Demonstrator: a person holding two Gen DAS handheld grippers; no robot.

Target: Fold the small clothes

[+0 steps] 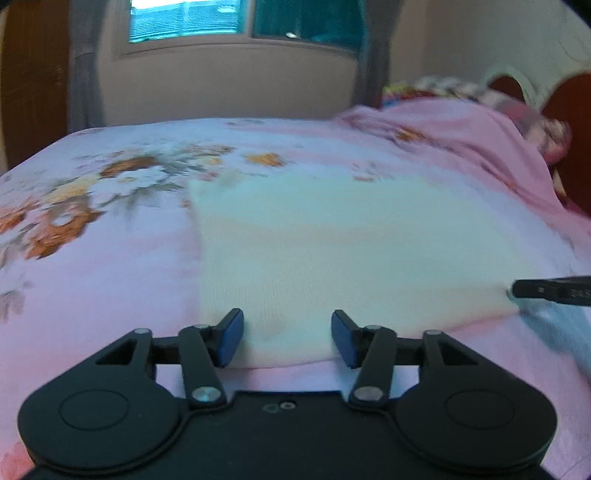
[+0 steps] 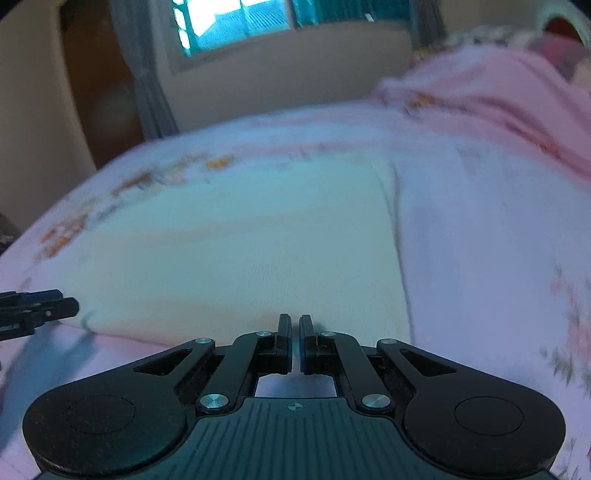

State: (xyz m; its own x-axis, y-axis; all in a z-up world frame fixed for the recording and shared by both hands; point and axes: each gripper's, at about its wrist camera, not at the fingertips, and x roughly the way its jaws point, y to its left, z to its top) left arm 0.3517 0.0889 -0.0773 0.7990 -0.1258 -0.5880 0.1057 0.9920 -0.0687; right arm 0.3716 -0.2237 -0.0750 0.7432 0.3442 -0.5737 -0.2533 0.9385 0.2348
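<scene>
My left tool [image 1: 287, 338] stood open over the white cloth [image 1: 332, 240], near edge at 6 o'clock. Right tool [image 2: 294, 341] closed, gripping nothing, on bed [image 1: 92, 258].

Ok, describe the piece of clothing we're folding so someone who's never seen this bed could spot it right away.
Find the bed with the pink floral sheet below the window. The garment lies flat on it near the front edge, left of a heaped pink blanket. It is the only plain, cream-white, finely knit rectangle there, with no flowers.
</scene>
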